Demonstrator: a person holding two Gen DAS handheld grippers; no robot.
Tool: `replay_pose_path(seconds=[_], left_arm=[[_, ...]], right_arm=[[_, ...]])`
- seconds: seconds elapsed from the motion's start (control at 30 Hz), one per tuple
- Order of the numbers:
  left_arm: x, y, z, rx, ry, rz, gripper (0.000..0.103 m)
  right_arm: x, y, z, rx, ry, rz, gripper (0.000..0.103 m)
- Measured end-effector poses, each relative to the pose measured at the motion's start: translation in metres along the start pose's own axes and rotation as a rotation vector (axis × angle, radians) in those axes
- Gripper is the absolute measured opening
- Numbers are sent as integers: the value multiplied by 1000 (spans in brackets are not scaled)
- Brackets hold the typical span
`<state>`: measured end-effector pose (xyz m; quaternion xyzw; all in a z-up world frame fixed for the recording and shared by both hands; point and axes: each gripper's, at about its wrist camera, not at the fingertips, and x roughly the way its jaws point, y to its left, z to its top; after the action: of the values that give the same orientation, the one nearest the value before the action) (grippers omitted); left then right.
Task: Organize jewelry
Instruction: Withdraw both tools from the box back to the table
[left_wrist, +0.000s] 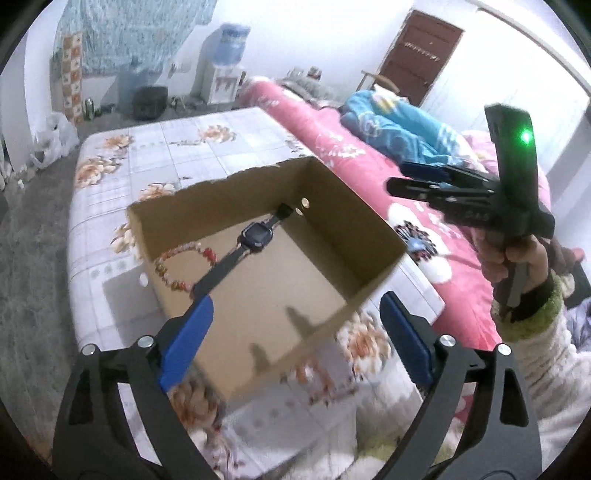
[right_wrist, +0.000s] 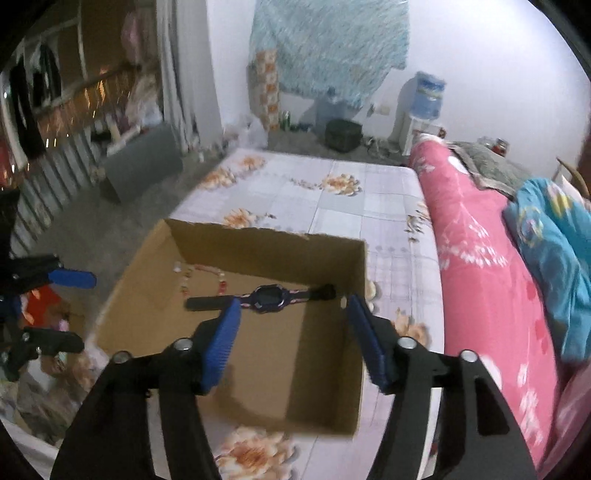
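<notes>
Ahead of and below both tongs: an open cardboard box (left_wrist: 295, 236), top edge torn, resting on a floral-clothed counter (left_wrist: 192, 144). Inside, just past the left tongs (left_wrist: 295, 317): a bead bracelet (left_wrist: 181, 266) of red, white and amber stones, lying flat beside a watch (left_wrist: 253, 237) with a dark square face, purple-trimmed case and black strap stretched straight across the box floor. Left tongs spread wide, blue pads empty. Right tongs (right_wrist: 293, 325) parted over the box, nothing between the pads, watch just beyond the tips. Pink floral bedding (right_wrist: 480, 280) to the right of the right tongs.
</notes>
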<state>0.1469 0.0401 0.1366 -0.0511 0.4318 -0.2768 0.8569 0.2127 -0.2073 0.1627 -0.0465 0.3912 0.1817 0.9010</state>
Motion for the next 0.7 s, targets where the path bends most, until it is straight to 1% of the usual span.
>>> replay_pose_path(seconds=[0.03, 0.1, 0.13, 0.17, 0.23, 0.27, 0.33, 0.37, 0.43, 0.47, 0.53, 0.63, 0.7], left_arm=[[-9, -1, -13, 6, -18, -4, 89], [-21, -5, -37, 22, -45, 7, 89], [-25, -6, -47, 32, -55, 18, 90], [-28, -8, -57, 40, -63, 27, 90], [-30, -8, -79, 35, -69, 32, 92], [-25, -7, -92, 13, -56, 31, 92], [-10, -5, -108, -12, -12, 40, 92], [3, -3, -117, -24, 27, 67, 92], [21, 0, -128, -28, 77, 129, 92], [32, 1, -134, -16, 98, 170, 92], [48, 3, -142, 4, 120, 204, 92], [69, 9, -149, 8, 162, 231, 92], [76, 13, -153, -1, 178, 232, 92]], right_arm=[[-15, -1, -15, 32, -30, 6, 68], [-33, -4, -39, 83, -59, 21, 71], [-38, -5, -49, 105, -68, 29, 73], [-47, -6, -68, 141, -83, 46, 74], [-52, -6, -89, 181, -88, 46, 77], [-51, -5, -103, 202, -79, 26, 77], [-44, -1, -126, 227, -45, -18, 78], [-37, 0, -139, 248, -19, -27, 78], [-18, 3, -160, 291, 51, -30, 78], [-11, 6, -167, 299, 75, -35, 78], [2, 13, -178, 303, 112, -50, 78], [20, 21, -185, 303, 148, -77, 78], [31, 21, -189, 317, 174, -117, 79]])
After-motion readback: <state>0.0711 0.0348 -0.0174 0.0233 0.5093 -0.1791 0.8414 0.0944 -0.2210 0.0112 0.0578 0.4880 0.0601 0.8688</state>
